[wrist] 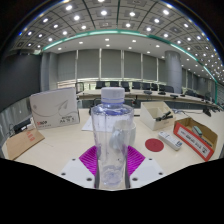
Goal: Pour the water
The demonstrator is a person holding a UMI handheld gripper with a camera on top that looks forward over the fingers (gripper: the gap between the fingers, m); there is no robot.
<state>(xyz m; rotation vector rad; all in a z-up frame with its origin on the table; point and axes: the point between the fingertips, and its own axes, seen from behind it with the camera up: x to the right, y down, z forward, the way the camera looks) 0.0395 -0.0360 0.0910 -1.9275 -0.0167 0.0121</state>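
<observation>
A clear plastic water bottle [112,128] with a white cap stands upright between my gripper's [112,160] fingers, filling the middle of the gripper view. Both purple pads [90,158] press against its lower sides, so the gripper is shut on it. The bottle looks held above the pale table [60,150]. Its base is hidden behind the fingers. A round red object [154,145], perhaps a cup or lid, lies on the table just right of the bottle.
A white box [54,108] stands left of the bottle. Beyond the red object stands an open cardboard box [155,113], with a red-sided carton [196,136] further right. Office desks and chairs line the far windows.
</observation>
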